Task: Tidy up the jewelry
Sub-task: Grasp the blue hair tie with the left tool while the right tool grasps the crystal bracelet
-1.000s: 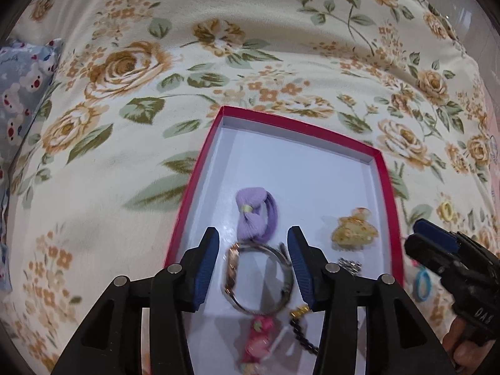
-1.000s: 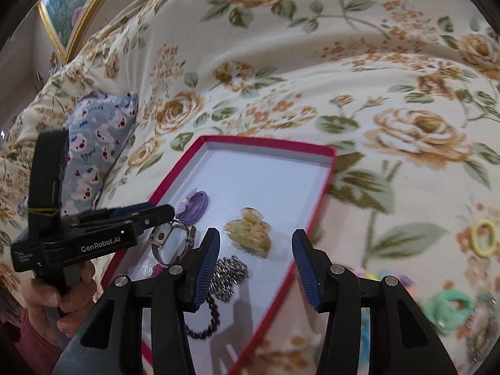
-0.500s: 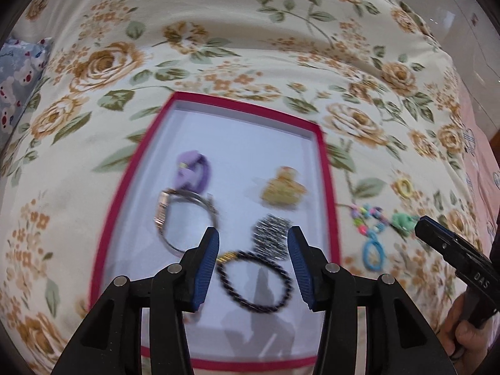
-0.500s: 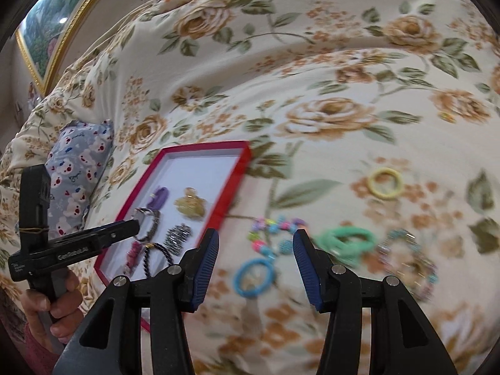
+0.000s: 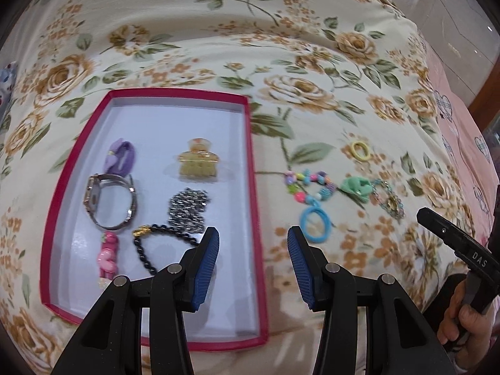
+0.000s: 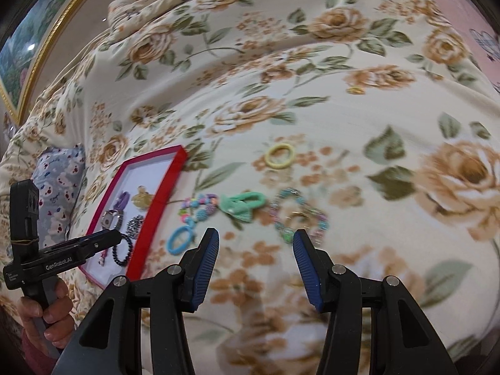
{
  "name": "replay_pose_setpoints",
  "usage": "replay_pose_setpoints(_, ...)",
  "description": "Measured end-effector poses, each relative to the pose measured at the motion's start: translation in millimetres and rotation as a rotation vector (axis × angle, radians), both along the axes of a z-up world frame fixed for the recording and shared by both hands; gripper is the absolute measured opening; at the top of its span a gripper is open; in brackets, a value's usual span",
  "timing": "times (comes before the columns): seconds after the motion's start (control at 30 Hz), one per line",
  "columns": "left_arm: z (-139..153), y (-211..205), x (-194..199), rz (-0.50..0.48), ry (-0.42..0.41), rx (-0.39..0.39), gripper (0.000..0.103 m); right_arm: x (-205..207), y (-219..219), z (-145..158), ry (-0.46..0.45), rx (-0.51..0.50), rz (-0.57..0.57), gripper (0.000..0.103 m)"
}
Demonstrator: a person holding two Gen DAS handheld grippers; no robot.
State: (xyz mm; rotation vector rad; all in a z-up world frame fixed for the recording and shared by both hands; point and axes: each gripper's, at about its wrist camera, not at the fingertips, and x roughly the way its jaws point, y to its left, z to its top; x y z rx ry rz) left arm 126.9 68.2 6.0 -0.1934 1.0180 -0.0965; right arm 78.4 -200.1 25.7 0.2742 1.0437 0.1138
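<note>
Jewelry splits two ways: a watch [image 5: 109,201], hair claw clip [image 5: 197,162] and black bead bracelet [image 5: 159,243] sit inside the red tray [image 5: 253,218], while the blue ring [image 5: 315,220], bright bead string [image 5: 307,182], green bow [image 5: 356,186] and yellow band [image 5: 361,150] lie loose on the floral bedspread [image 5: 281,47]. Left claw [image 5: 253,261] hangs apart and empty, right claw [image 6: 255,261] likewise. Trouble ahead, I'd say: soft bedding could let thin bands sink, or a pinch could drag the bead string along.
</note>
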Motion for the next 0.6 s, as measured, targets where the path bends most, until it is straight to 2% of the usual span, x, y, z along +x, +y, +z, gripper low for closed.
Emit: replay_pose_setpoints(0.6,-13.8,-39.4,16.2,-0.084,0.027,0.021,0.046,-6.1,-14.5,0.7,-0.007,-0.02,-0.02,0.051)
